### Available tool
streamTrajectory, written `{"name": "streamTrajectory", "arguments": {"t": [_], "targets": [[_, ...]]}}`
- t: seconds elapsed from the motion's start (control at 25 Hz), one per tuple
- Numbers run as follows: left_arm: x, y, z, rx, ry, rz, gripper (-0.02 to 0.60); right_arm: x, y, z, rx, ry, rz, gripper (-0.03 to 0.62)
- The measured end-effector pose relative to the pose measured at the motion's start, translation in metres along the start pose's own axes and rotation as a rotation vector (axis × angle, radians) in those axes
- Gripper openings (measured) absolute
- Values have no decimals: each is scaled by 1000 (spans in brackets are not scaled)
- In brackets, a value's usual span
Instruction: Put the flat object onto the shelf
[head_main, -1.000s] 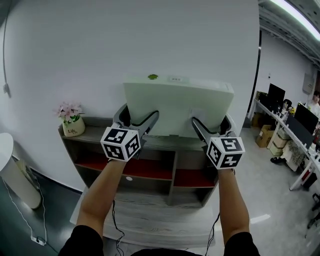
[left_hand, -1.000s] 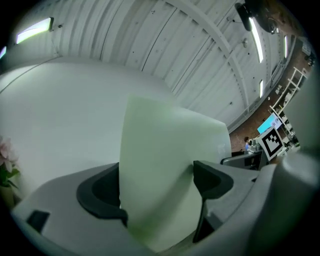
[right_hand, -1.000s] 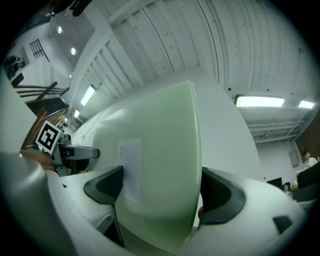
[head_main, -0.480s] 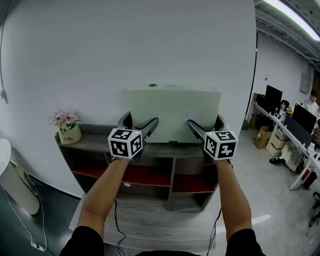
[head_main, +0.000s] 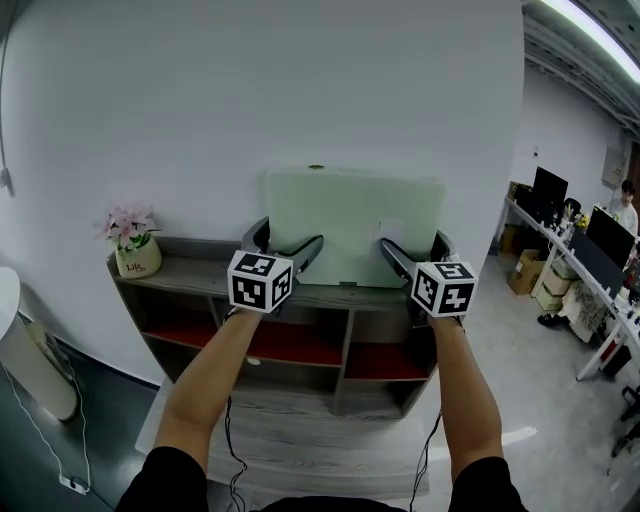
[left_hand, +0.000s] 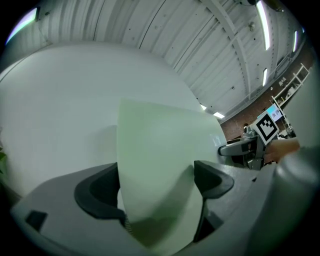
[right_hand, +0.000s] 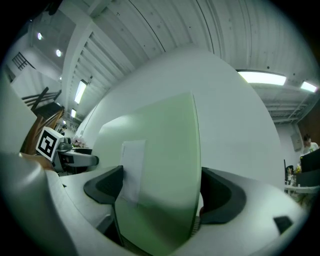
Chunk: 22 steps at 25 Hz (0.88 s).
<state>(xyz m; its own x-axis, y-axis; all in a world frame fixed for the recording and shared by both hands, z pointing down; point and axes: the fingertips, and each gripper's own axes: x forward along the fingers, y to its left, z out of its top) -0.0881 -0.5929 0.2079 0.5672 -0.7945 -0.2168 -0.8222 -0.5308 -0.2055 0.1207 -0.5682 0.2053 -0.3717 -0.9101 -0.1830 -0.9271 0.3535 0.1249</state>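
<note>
A pale green flat panel (head_main: 350, 225) stands upright against the white wall, its lower edge at the top board of a grey shelf unit (head_main: 195, 275). My left gripper (head_main: 283, 250) is shut on its lower left part, and my right gripper (head_main: 412, 255) is shut on its lower right part. In the left gripper view the flat panel (left_hand: 160, 170) fills the gap between the jaws. The right gripper view shows the flat panel (right_hand: 160, 170) edge-on between the jaws, with a white label (right_hand: 131, 170) on its face.
A small pot of pink flowers (head_main: 133, 245) stands at the left end of the shelf top. The shelf has red-lined lower compartments (head_main: 290, 345). A white round bin (head_main: 25, 345) is at far left. Office desks with monitors (head_main: 585, 240) lie to the right.
The panel has tipped from leaning toward me to upright against the wall, and both grippers have moved forward and slightly down with it to the shelf top.
</note>
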Motion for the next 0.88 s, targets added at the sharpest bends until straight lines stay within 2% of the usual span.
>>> {"name": "streamTrajectory", "arguments": {"t": [0.24,0.44,0.88], "targets": [[-4,-1,1,6,-16,1,449,-4,2,3,-22,-19,3,474],[-8,3,5,34,-23,38,462,-6,-1,2,-41,-32,-46,474],[-38,-3,24,-16,-102,76,466,-32,9,11,-62,-86,-109,474]]}}
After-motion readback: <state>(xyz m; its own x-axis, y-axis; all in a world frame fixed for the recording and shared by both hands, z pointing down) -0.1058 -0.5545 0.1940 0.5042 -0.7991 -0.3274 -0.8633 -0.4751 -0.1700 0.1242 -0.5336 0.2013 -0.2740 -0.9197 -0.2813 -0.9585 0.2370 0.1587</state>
